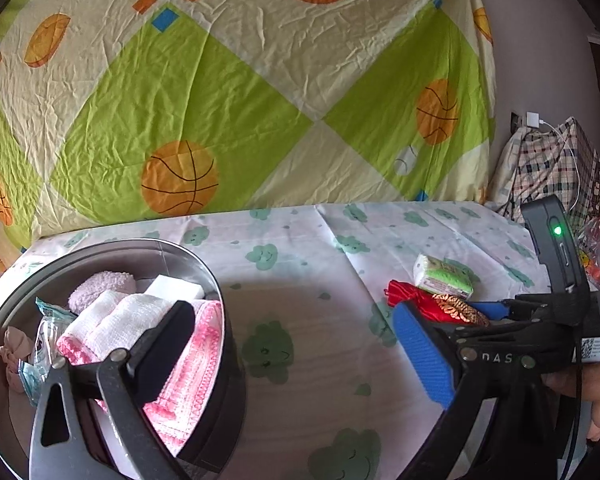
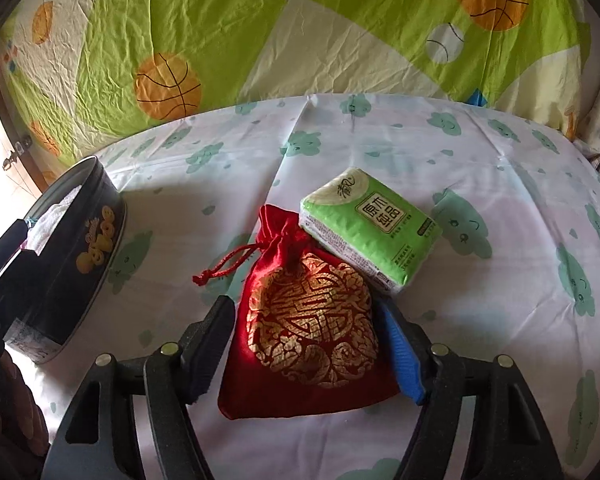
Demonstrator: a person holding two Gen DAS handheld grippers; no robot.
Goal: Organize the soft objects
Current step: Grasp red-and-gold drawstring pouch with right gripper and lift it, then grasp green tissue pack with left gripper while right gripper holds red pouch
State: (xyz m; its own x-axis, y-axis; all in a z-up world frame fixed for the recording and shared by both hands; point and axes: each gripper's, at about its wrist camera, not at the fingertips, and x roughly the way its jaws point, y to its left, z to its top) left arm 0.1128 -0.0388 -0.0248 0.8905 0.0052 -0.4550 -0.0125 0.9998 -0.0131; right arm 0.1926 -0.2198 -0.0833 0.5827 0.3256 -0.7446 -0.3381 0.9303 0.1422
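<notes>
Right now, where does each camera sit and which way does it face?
Left wrist: on the left gripper, over the round tin of cloths; the right gripper and a hand show.
Right wrist: on the right gripper, angled down at the red pouch between its fingers.
Both share the pouch, tissue pack, tin and tablecloth.

Green-and-cream sheet printed with basketballs [image 1: 236,80] hung across the upper frame, white cloud-print cloth on the surface [image 1: 308,248] below it, plaid bag [image 1: 548,164] at right edge, white charger with cable [image 1: 534,120] above it
</notes>
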